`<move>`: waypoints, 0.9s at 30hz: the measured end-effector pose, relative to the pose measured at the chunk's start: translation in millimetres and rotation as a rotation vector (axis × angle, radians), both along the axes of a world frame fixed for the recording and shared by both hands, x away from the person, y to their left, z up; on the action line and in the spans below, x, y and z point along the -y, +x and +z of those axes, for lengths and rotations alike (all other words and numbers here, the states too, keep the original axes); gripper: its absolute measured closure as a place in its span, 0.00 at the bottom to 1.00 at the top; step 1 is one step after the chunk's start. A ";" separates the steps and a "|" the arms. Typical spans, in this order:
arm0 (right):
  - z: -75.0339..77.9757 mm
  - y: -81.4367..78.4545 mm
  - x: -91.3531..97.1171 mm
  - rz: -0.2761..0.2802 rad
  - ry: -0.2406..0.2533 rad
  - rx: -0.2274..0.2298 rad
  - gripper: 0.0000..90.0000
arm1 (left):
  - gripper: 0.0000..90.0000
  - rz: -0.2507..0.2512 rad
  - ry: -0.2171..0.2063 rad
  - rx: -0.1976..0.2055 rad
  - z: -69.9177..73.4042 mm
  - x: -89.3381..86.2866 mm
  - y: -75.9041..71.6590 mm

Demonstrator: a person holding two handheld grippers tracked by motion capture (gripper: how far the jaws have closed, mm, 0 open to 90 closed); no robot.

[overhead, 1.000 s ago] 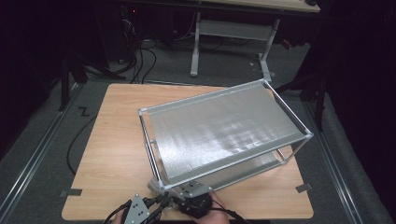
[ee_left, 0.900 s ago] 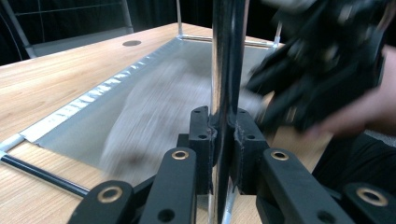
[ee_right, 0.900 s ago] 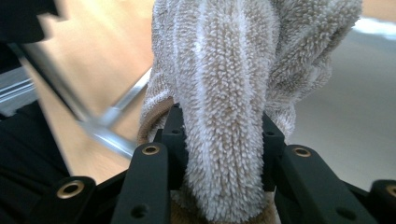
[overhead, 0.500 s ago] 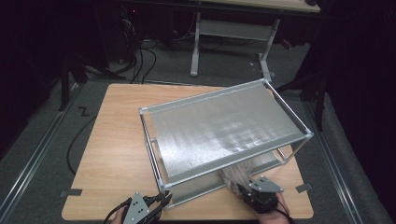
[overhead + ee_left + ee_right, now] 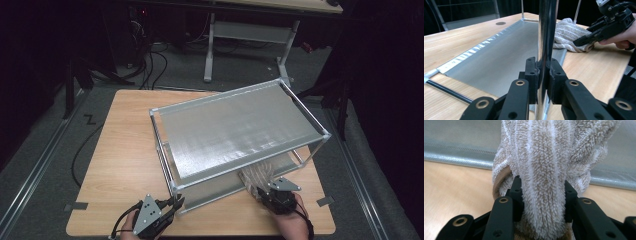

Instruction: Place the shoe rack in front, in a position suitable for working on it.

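Two grippers show at the near edge of the wooden table (image 5: pixel 120 150) in the high view. My left gripper (image 5: pixel 176 202) sits at the front left corner of the two-tier metal rack (image 5: pixel 235 130), which stands skewed on the tabletop. My right gripper (image 5: pixel 261 189) is at the rack's front right, its nose at the beige towel (image 5: pixel 256 175) that lies half under the upper shelf, on the edge of the lower one.

From the left gripper view, my jaws are pressed together on the rack's chrome corner post (image 5: pixel 545 37), which rises upright between the pads. Beyond it lies the grey lower shelf (image 5: pixel 499 57), with the towel (image 5: pixel 569 31) at its far side, partly on the table, and the right gripper (image 5: pixel 586 37) reaching onto it.

From the right gripper view, my jaws pinch a thick fold of the striped terry towel (image 5: pixel 544 170), pads sunk into the pile on both sides. Behind it runs the shelf's edge (image 5: pixel 454 160).
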State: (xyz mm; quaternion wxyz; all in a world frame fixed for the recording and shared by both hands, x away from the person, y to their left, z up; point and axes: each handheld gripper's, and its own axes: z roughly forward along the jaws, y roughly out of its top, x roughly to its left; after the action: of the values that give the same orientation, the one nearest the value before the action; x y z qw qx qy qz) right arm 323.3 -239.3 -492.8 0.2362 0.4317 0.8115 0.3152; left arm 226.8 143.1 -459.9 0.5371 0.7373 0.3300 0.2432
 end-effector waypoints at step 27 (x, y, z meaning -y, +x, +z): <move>54.1 -58.1 27.0 0.005 0.187 0.284 0.72 | 0.62 -0.006 0.032 0.006 -14.4 0.9 5.3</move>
State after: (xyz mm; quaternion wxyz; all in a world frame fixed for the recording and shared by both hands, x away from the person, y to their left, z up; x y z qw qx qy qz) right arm 265.1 -266.3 -438.7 0.3064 0.4008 0.7382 0.4479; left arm 232.1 142.2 -474.3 0.5269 0.7460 0.3222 0.2490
